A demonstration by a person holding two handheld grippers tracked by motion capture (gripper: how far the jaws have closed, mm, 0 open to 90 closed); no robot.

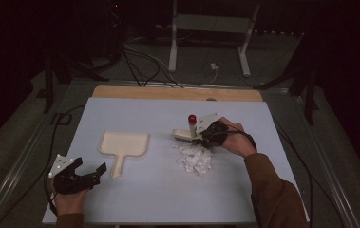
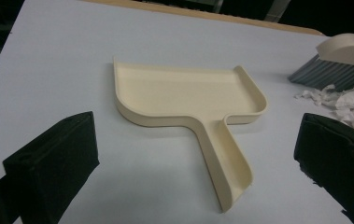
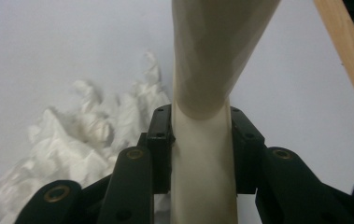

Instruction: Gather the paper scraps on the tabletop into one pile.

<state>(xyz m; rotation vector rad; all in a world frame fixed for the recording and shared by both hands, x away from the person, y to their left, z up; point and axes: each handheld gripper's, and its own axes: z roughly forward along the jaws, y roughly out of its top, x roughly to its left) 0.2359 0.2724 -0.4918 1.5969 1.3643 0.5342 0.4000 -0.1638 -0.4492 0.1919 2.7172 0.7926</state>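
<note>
A cream dustpan (image 1: 123, 145) lies flat on the pale blue table (image 1: 135, 194), its handle toward the person; the left gripper view has the dustpan (image 2: 188, 98) just ahead of the jaws. My left gripper (image 1: 94, 173) rests open near the table's front left, nothing between its jaws. My right gripper (image 1: 197, 135) is shut on the cream handle of a hand brush (image 3: 202, 154), whose grey-bristled head (image 1: 183, 135) sits at the pile of white shredded paper (image 1: 195, 159). The brush head (image 2: 338, 63) and paper (image 2: 347, 100) also appear at the right of the left gripper view.
A wooden strip (image 1: 177, 93) runs along the table's far edge. Cables (image 1: 144, 64) and white stand legs (image 1: 208, 42) lie on the dark floor beyond. A red-capped knob (image 1: 192, 118) stands above the brush.
</note>
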